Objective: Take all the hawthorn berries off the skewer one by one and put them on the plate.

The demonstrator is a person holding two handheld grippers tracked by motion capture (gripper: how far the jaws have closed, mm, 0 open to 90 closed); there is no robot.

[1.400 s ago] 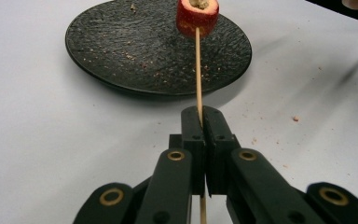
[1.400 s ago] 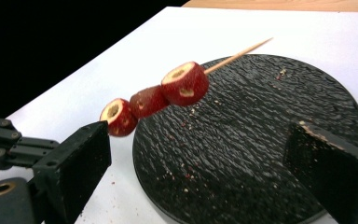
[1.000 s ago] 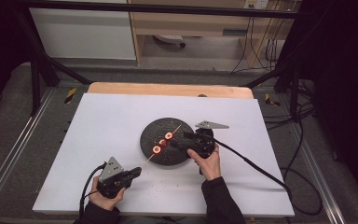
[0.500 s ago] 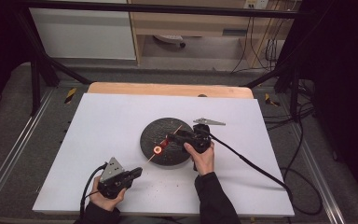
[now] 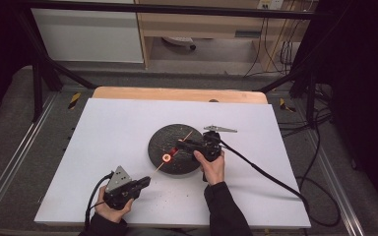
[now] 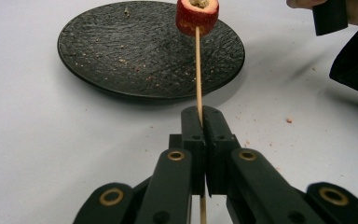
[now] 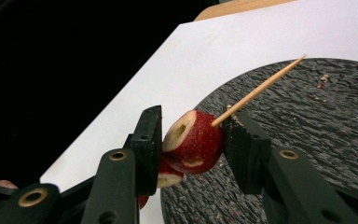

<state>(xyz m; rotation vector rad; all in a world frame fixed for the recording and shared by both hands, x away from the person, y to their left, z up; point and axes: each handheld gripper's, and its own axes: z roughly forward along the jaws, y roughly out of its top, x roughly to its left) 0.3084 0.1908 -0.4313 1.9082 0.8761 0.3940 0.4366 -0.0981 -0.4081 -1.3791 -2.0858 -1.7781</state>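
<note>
Since the earlier frame your right gripper (image 5: 184,144) has carried its red hollowed fruit piece (image 7: 193,141), clamped in its jaws, above the round black stone plate (image 5: 177,135), while your left gripper (image 6: 204,122) clenches the thin wooden skewer (image 6: 197,70) bearing another red fruit ring (image 6: 196,15); misaligned, the fruit could split.

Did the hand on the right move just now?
Yes. The right gripper and its hand have slid away from the person, toward the far side of the black plate, which has stayed put on the table.
</note>
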